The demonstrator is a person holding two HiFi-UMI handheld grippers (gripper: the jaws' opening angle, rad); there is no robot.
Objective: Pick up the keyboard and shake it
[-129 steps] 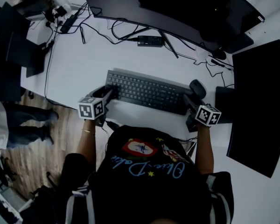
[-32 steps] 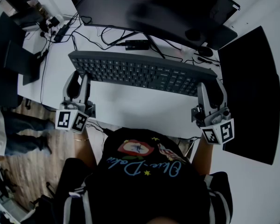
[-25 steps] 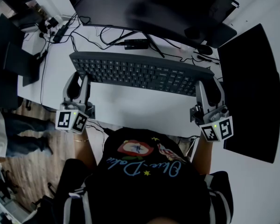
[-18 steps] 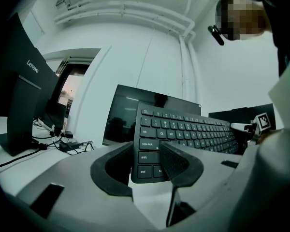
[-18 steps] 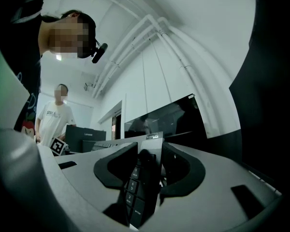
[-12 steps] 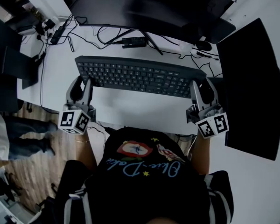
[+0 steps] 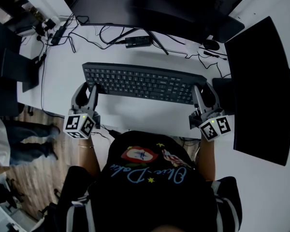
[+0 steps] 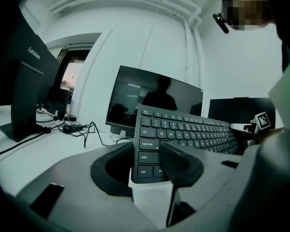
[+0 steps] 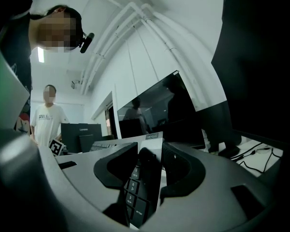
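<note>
Left tongs: you have them closed on the left short end of the keyboard. The left gripper view shows one pad on the key face beside the shift and ctrl keys and the other under the case. Grip confirmed, at a moderate opening set by the thickness of the case.

Keyboard: it hangs in front of you over the white surface, and I judge it clear of that surface, not resting on it. Its long axis runs straight across your body from one pair of tongs to the other. The right end sits slightly nearer you than the left. The key face is turned up and towards you. The large monitor stands just beyond its far edge, with loose cables on the surface between them.

Right tongs: closed on the right short end. The right gripper view shows the number-pad keys standing between the pads, one pad on each face. Grip confirmed.

Finding: the load is carried at its two extremes, and neither hand is nearer the middle. Any shake therefore depends on both hands moving as a pair. Uneven travel would twist the case about its long axis. Direct the motion up and down or towards you, away from the monitor.
</note>
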